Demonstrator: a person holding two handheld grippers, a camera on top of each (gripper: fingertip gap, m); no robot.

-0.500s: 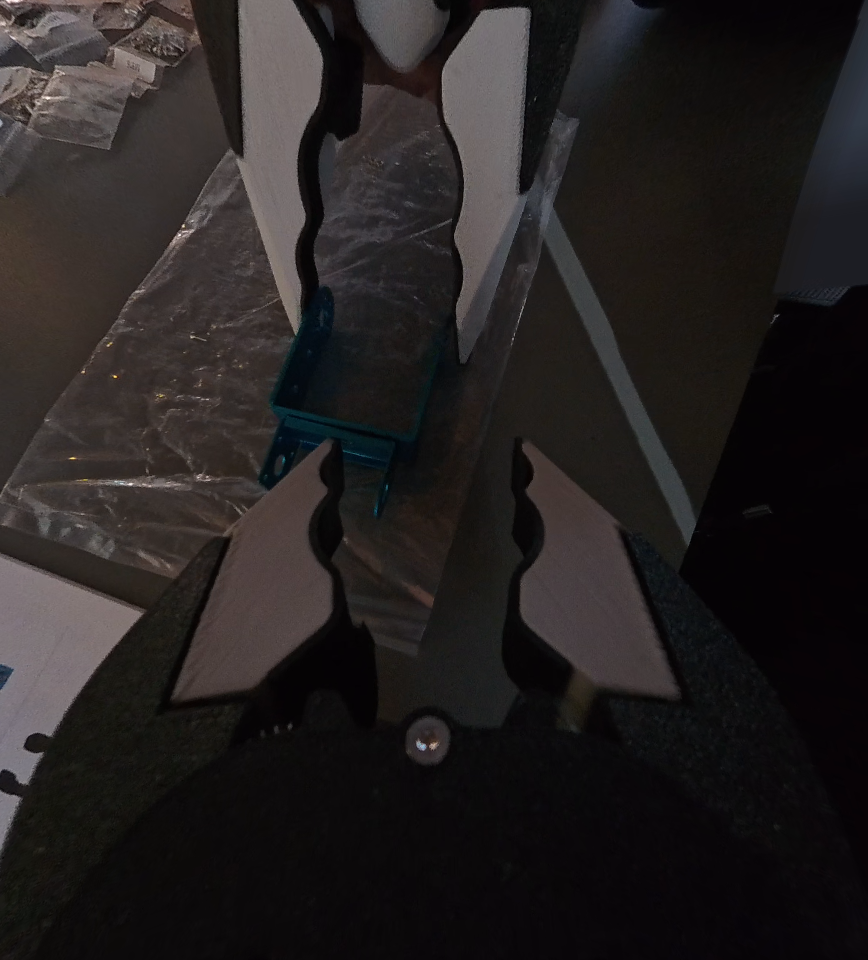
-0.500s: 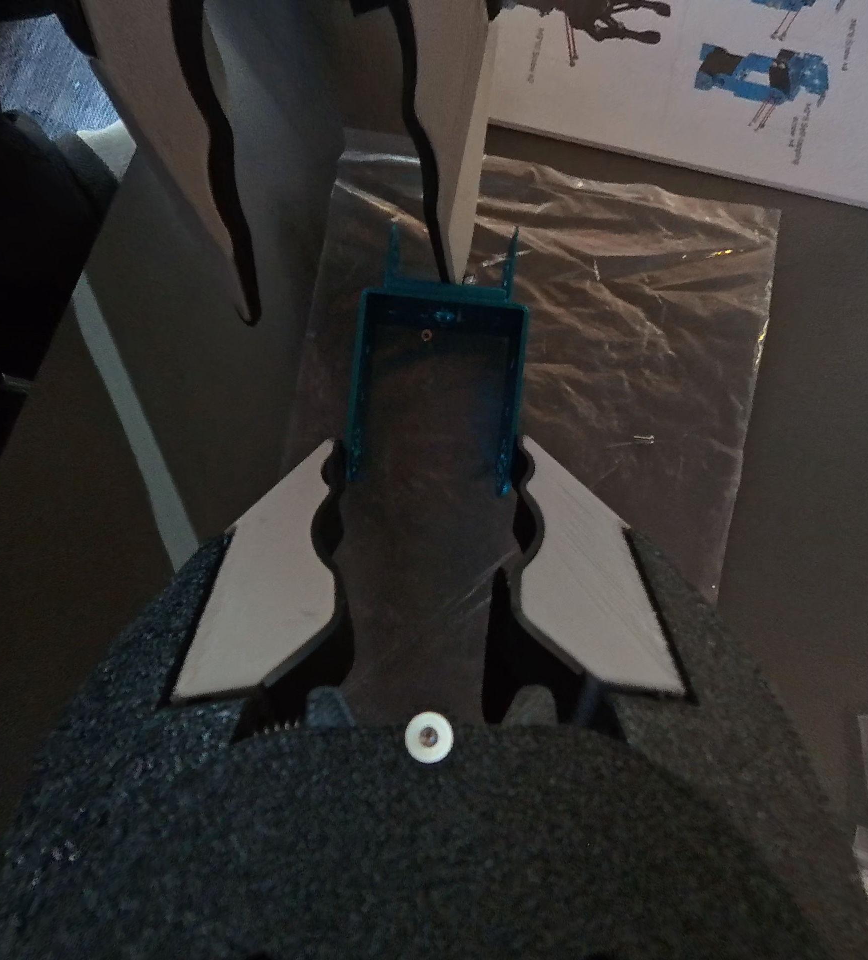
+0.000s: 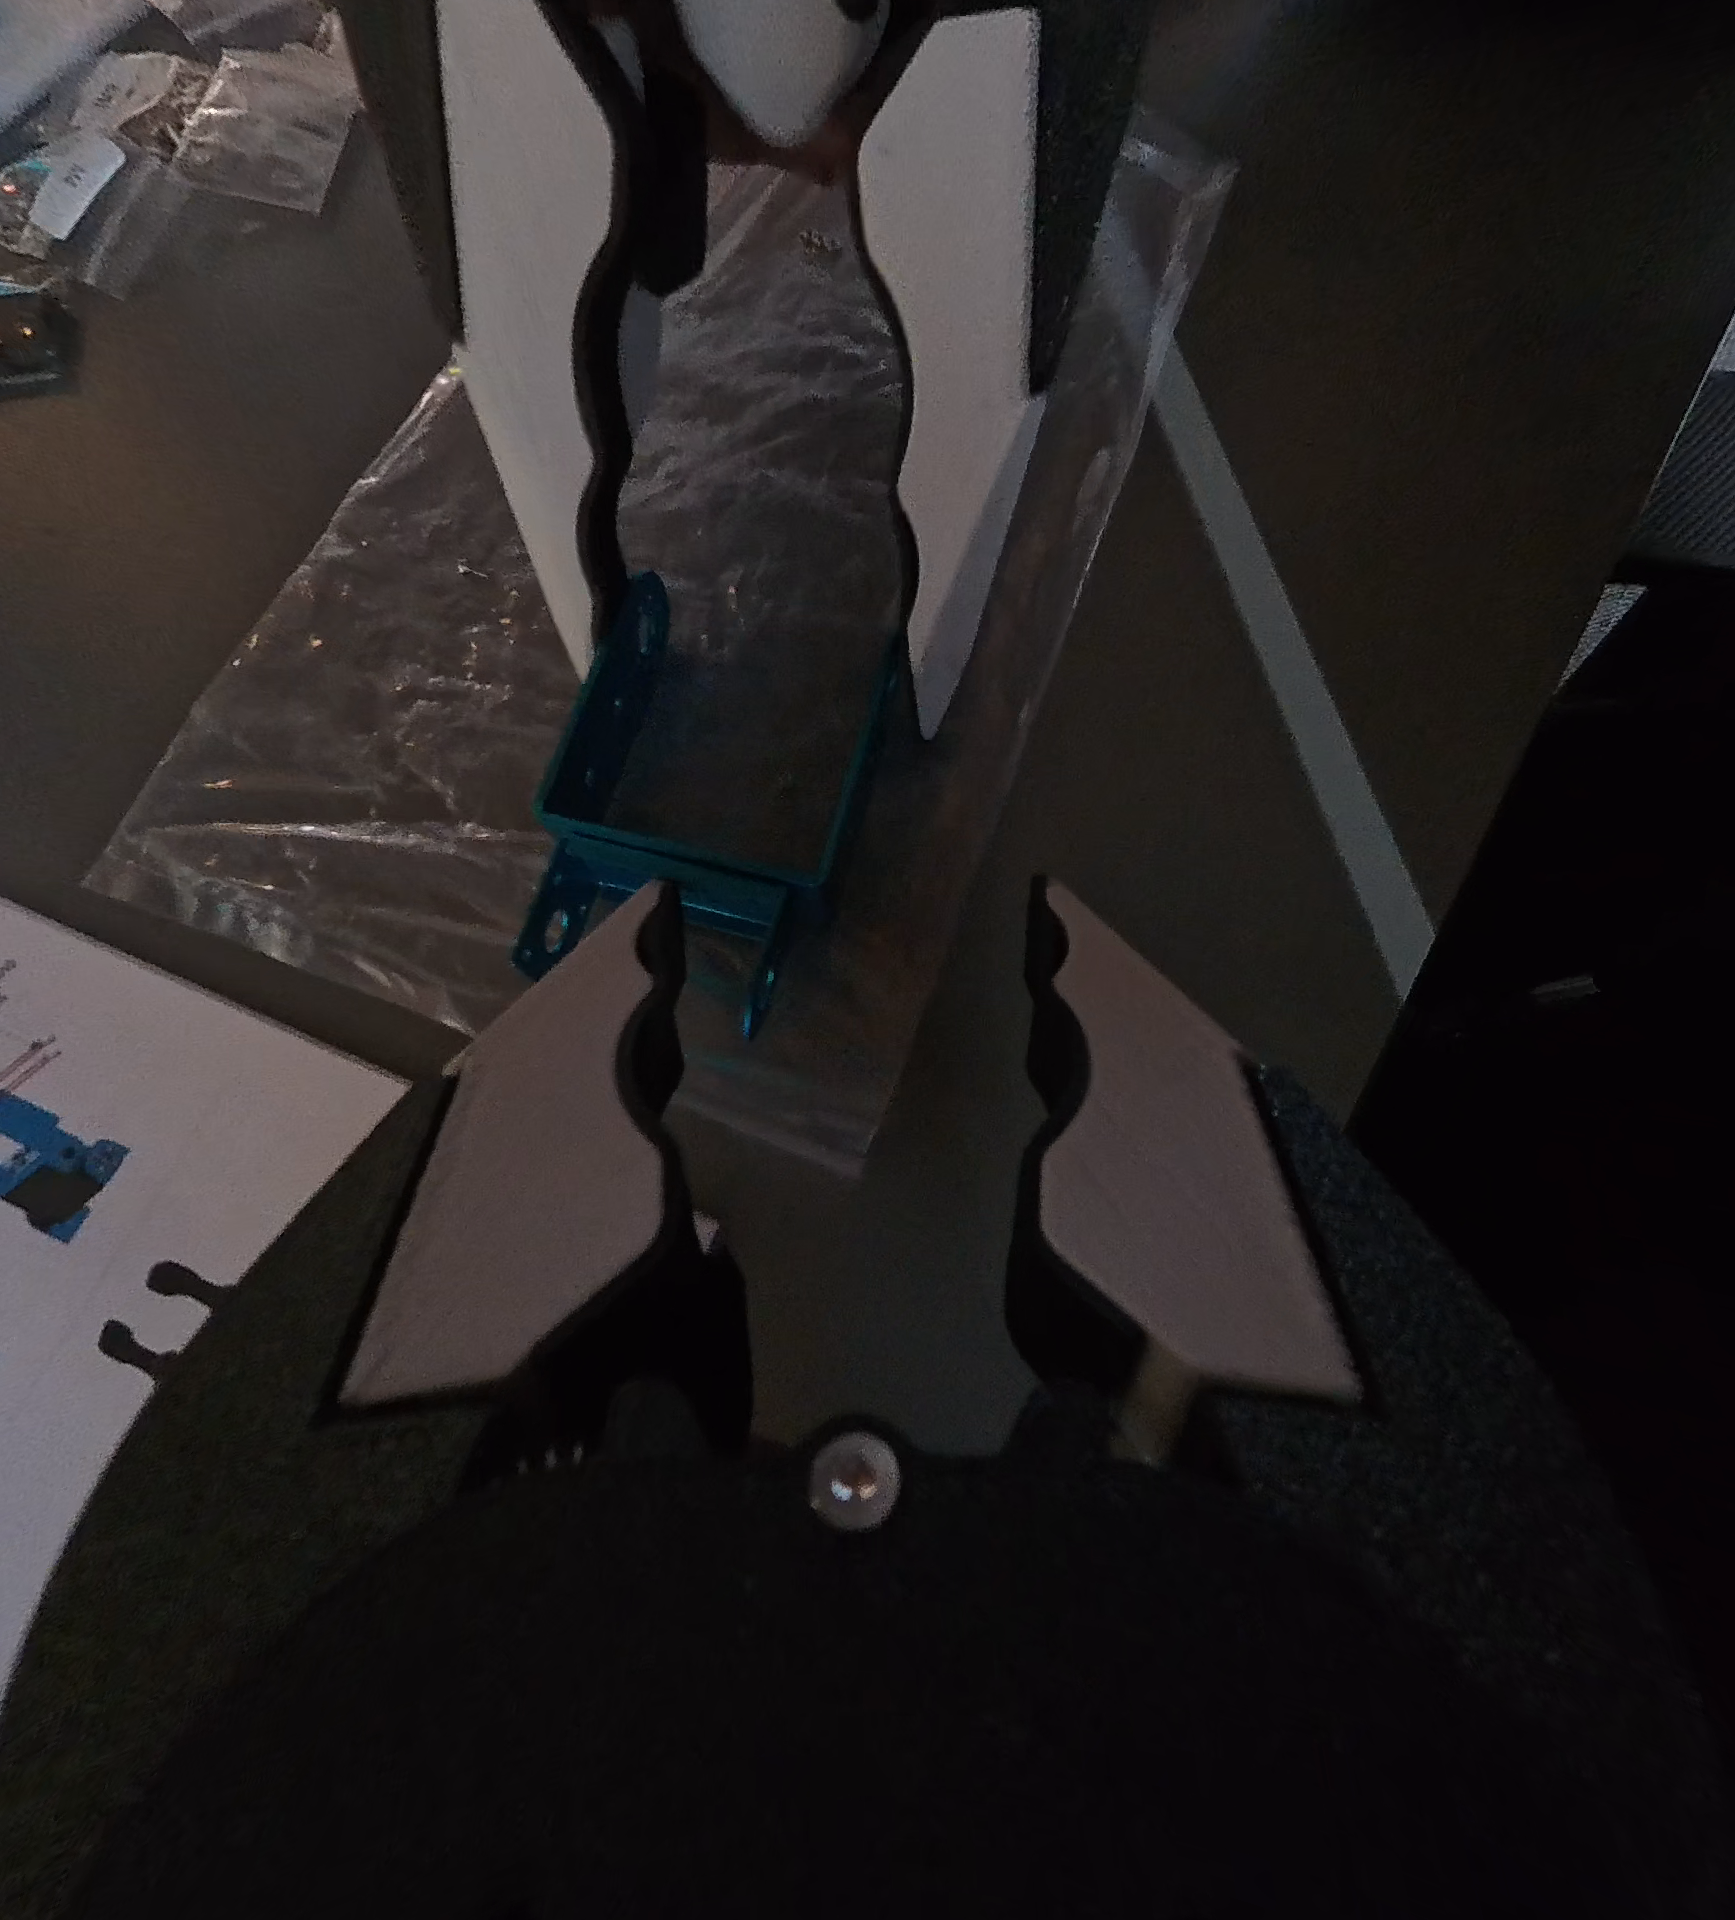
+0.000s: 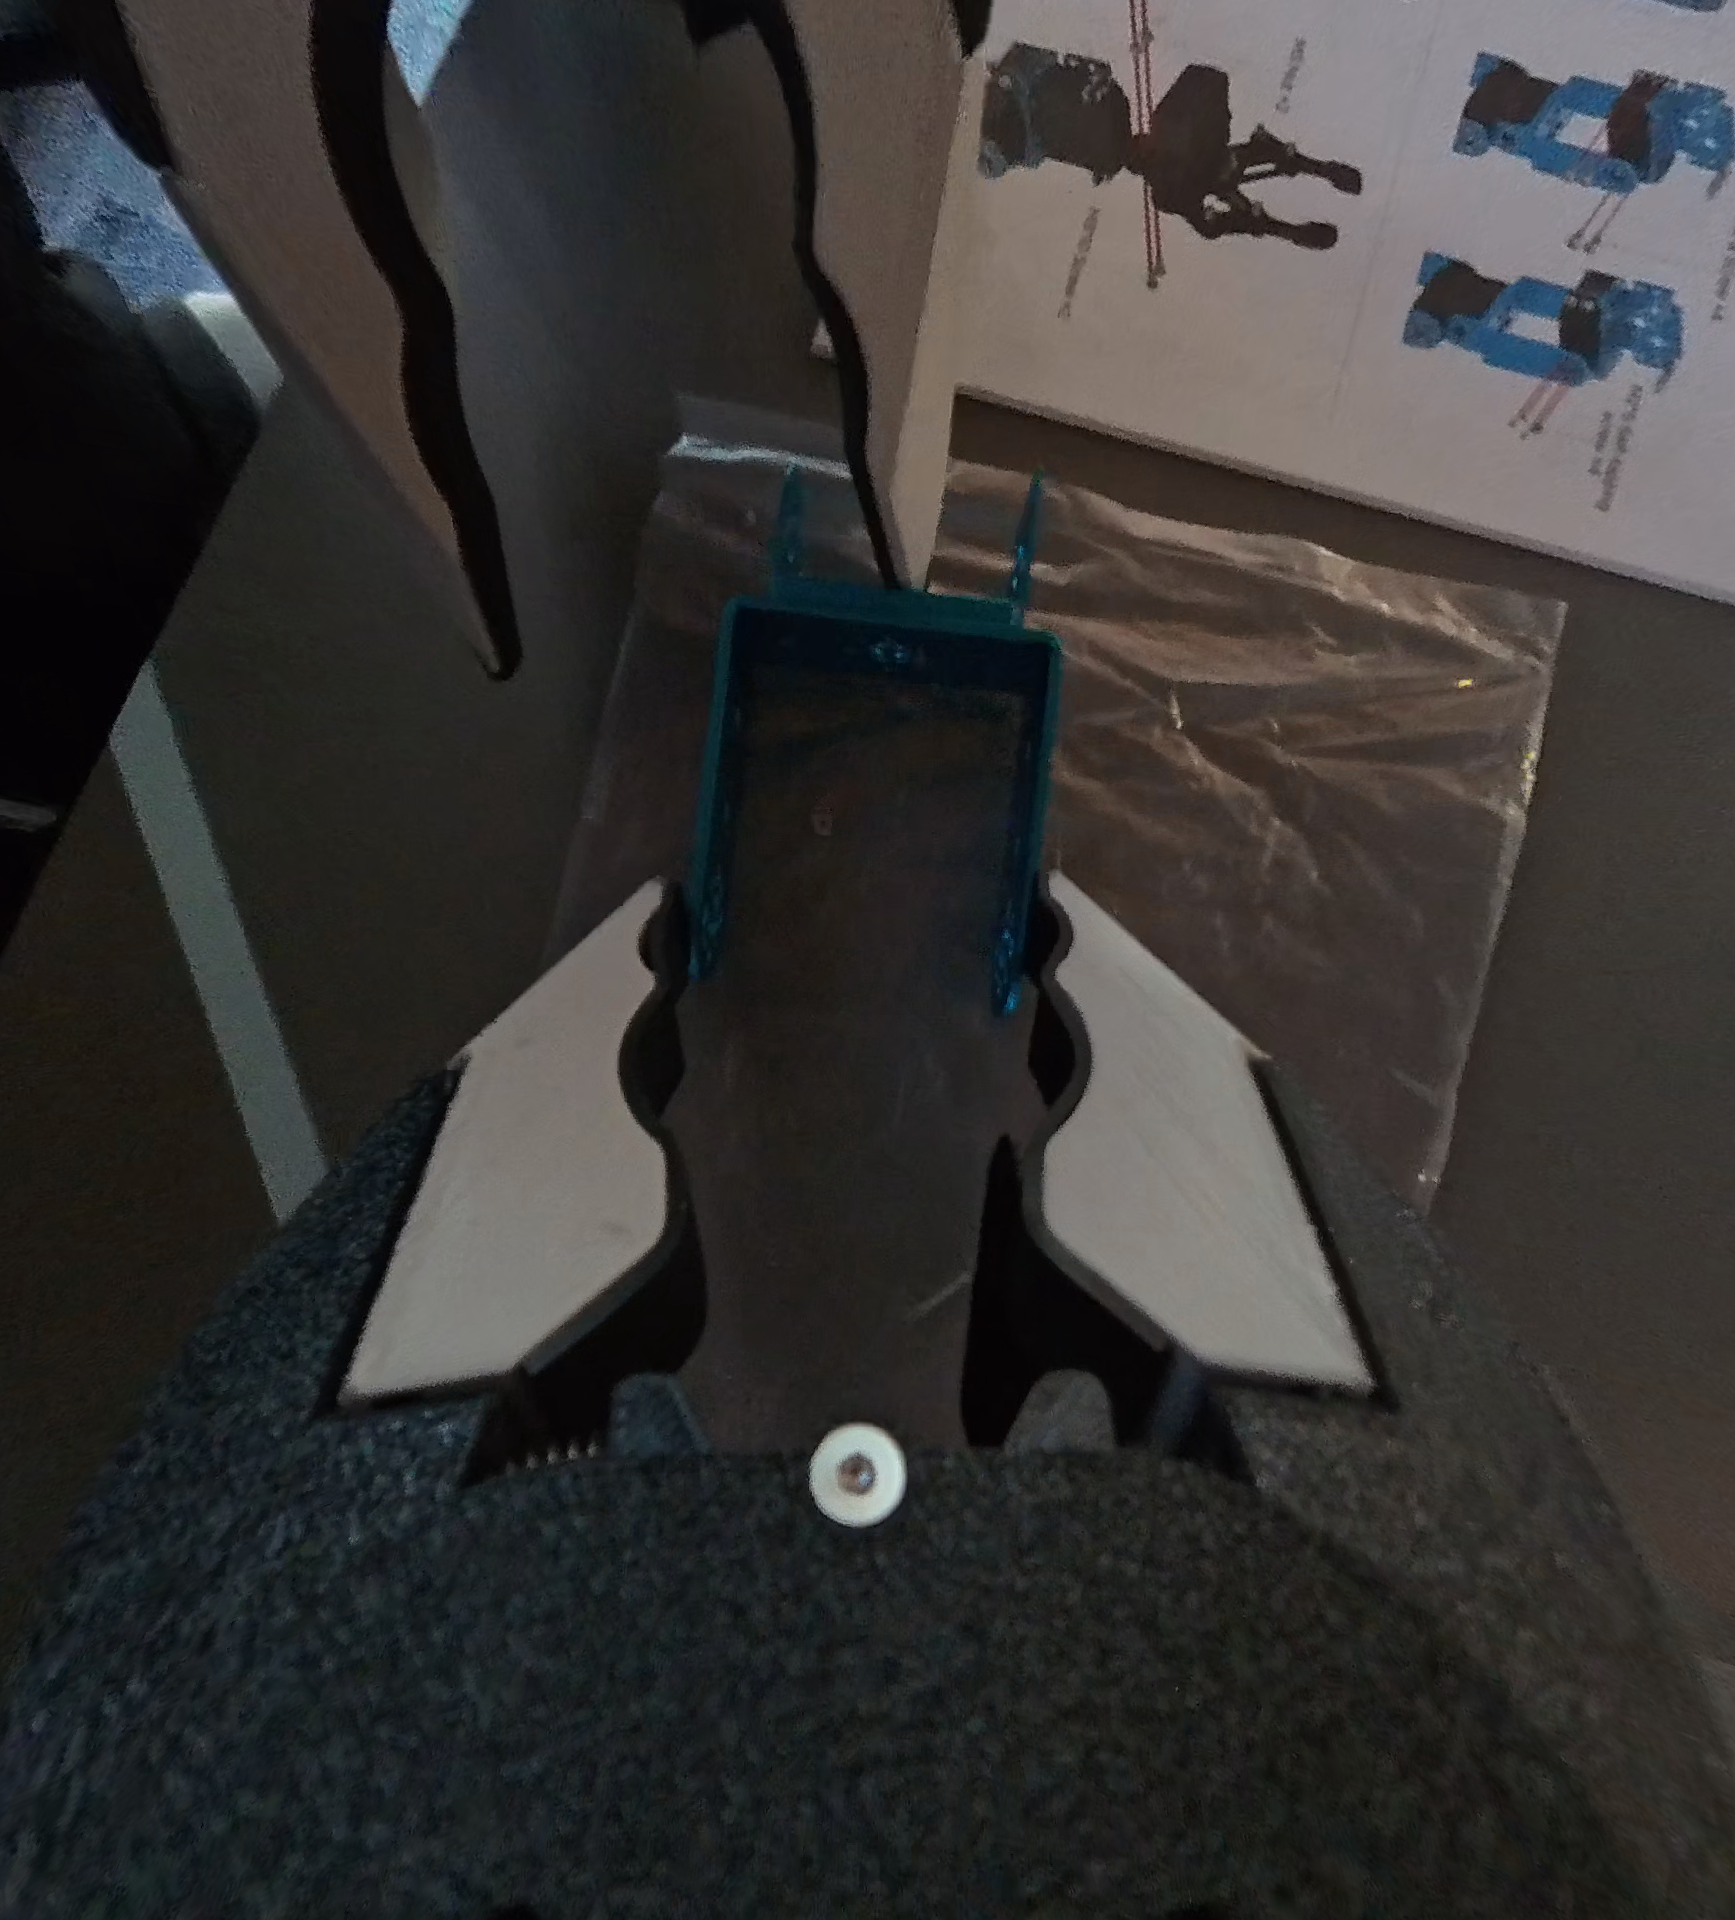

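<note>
A blue U-shaped metal bracket [image 4: 889, 623] is held by its two arms between the fingertips of my right gripper [image 4: 855, 904], which is shut on it. A smaller blue bracket [image 3: 556, 925] is fixed to its closed end. My left gripper [image 3: 852, 894] faces it from the other side, open and empty, with its left fingertip just in front of the small bracket. The right gripper [image 3: 764, 686] and the bracket [image 3: 603, 717] also show in the left wrist view, and the left gripper [image 4: 697, 613] in the right wrist view.
A clear plastic bag [image 3: 343, 707] lies on the dark table under the bracket. A white instruction sheet [image 4: 1465, 312] with blue drawings lies beside it. Small bags of parts [image 3: 115, 187] lie farther off. The table's white edge [image 3: 1289, 644] runs close by, with dark floor beyond. About 5 cm separates my left fingertips from my right.
Both grippers and the bracket have shifted toward the instruction sheet, which now shows larger in both views. The right gripper's hold and the left gripper's opening look unchanged.
</note>
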